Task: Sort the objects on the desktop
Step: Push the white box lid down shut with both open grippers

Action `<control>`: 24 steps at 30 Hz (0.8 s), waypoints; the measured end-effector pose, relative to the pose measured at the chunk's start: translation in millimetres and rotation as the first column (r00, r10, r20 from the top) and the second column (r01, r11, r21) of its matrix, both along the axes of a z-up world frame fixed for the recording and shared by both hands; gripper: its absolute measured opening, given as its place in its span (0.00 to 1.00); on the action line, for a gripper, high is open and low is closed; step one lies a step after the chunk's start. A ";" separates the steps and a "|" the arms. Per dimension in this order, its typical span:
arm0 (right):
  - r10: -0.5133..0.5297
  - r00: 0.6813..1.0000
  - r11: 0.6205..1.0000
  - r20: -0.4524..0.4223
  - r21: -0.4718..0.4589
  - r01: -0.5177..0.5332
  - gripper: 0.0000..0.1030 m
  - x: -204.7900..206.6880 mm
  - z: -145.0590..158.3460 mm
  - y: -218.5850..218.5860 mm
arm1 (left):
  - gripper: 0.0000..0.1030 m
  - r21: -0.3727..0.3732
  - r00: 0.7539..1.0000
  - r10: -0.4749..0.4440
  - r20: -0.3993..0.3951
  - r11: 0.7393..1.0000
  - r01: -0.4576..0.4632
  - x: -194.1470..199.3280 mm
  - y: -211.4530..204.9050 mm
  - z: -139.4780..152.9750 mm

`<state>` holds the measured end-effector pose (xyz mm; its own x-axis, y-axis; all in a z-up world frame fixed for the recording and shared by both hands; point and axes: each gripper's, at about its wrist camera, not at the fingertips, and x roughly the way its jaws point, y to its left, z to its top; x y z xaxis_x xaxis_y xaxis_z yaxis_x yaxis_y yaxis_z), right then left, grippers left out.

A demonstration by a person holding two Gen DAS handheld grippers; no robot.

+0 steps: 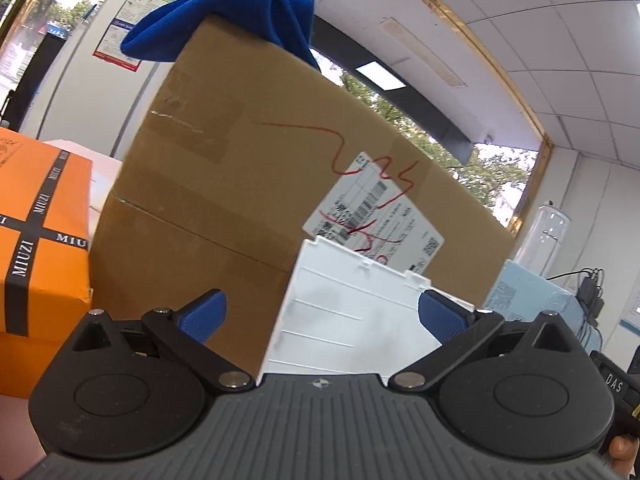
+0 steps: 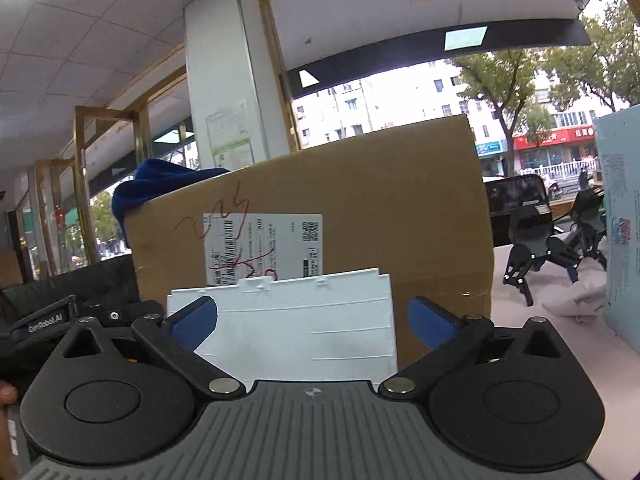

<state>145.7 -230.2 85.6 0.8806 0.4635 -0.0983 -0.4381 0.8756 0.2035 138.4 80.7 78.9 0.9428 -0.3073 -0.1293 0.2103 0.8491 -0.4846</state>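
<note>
Both jaws spread wide, nothing held: left hand-held gripper (image 1: 320, 314), right hand-held gripper (image 2: 313, 322). White plastic box (image 2: 288, 320) stands upright just ahead of both, in front of a big cardboard box (image 2: 360, 192) with a shipping label (image 2: 262, 248). Blue cloth (image 1: 224, 20) draped on the cardboard box top. Orange box (image 1: 40, 232) to its left, pale blue box (image 2: 620, 220) to its right on the desk (image 2: 560, 344).
</note>
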 end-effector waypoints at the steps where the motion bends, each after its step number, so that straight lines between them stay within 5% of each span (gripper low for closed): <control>1: -0.003 1.000 1.000 -0.010 -0.014 0.003 1.00 5.2 -3.6 -0.1 | 1.00 -0.007 1.000 -0.004 -0.018 1.000 0.004 2.5 1.1 -1.7; 4: 0.007 0.998 1.000 -0.068 -0.016 -0.008 1.00 23.8 -16.0 -2.6 | 1.00 -0.056 0.996 -0.058 -0.065 0.997 0.055 10.6 4.7 -8.2; 10: 0.144 0.972 0.977 -0.184 0.180 -0.110 0.99 42.4 -30.4 -24.0 | 1.00 -0.166 0.967 -0.228 -0.114 0.964 0.208 24.1 9.5 -19.4; 24: 0.237 0.963 0.942 -0.130 0.272 -0.196 0.98 30.6 -35.1 -37.1 | 1.00 -0.058 0.970 -0.234 -0.073 0.971 0.230 17.4 -2.9 -16.8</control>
<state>176.3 -267.3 50.5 0.7387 0.6691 -0.0817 -0.5551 0.6726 0.4893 155.8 77.8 62.1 0.8325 -0.5242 -0.1792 0.3584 0.7563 -0.5472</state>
